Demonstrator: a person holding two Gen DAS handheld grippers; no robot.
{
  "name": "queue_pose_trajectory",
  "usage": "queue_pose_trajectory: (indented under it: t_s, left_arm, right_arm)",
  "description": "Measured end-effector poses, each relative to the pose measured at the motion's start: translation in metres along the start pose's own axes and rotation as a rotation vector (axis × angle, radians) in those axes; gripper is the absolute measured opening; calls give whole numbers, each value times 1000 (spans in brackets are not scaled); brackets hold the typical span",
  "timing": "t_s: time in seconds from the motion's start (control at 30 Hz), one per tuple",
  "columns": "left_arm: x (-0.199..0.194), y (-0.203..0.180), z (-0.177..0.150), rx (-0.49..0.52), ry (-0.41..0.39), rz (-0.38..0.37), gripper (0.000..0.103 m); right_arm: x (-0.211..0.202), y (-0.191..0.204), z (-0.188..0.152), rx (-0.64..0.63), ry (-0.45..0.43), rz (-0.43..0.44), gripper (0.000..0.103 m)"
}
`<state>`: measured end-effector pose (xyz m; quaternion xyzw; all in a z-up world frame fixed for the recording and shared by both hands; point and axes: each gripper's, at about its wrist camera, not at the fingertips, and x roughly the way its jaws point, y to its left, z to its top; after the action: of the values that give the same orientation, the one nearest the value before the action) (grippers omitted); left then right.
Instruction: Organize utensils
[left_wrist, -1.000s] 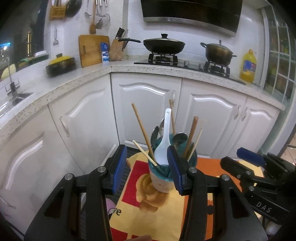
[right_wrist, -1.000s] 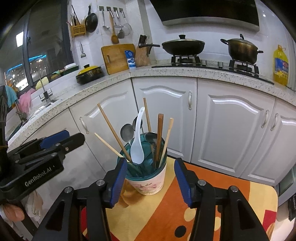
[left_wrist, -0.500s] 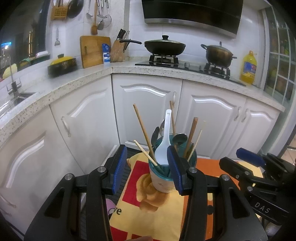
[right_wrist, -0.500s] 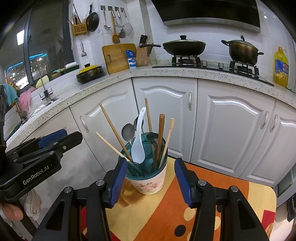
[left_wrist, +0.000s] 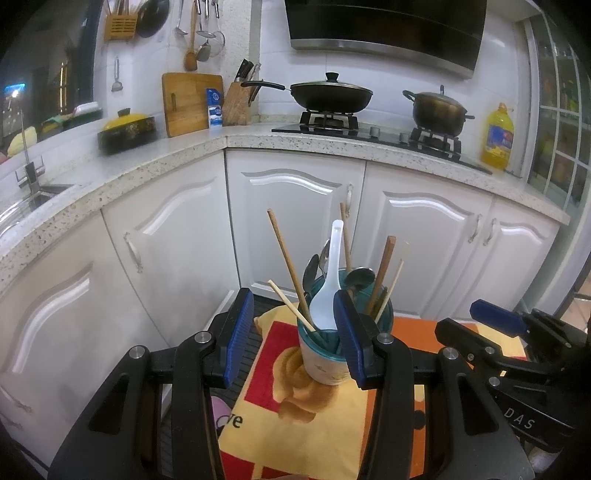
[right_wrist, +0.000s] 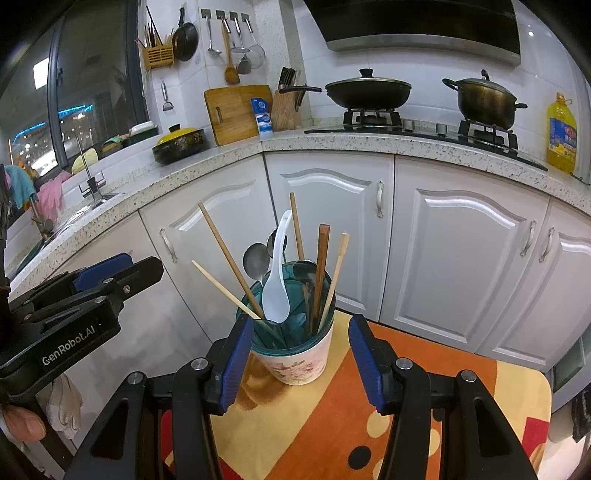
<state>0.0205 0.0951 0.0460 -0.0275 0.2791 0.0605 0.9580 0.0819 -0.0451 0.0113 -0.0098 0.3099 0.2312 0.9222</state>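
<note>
Utensil cup (right_wrist: 295, 354) w/ teal rim sits upright on orange/yellow cloth (right_wrist: 424, 391), in front of white cabinets (right_wrist: 461, 258). Inside: white plastic spoon (right_wrist: 275, 295), metal spoons (right_wrist: 255, 260), wooden chopsticks (right_wrist: 225, 247), all leaning outward. Left claw (left_wrist: 293, 338) wide, nothing gripped, aimed just left of cup. Right claw (right_wrist: 301, 363) wide, empty, pads either side of cup but short of it, no contact.

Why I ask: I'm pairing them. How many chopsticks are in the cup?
5 chopsticks, all in the cup: two leaning left, one upright behind the white spoon at, two at the right. Shorter ones may be hidden inside.
</note>
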Motion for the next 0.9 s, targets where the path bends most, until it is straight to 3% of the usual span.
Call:
queue_pose_trajectory:
  t_s: [0.9]
  left_arm:
    - [1,-1,0,5,-2,2,44]
  right_arm:
    - [3,3,2,-14,14,3,52]
